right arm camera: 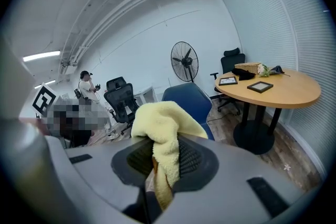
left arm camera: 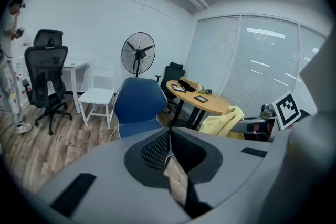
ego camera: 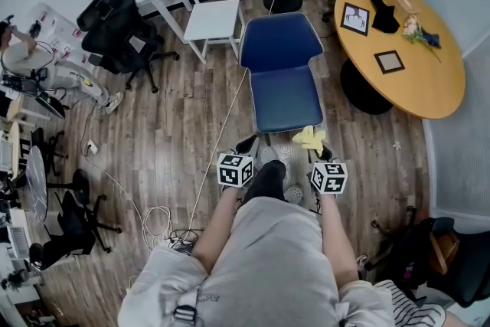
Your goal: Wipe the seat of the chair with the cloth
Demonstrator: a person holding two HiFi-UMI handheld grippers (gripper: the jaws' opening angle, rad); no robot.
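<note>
Right gripper view: right gripper [right arm camera: 160,148] clamps fluffy yellow cloth [right arm camera: 164,115], bunched; left gripper [left arm camera: 169,135] closed, empty.
</note>
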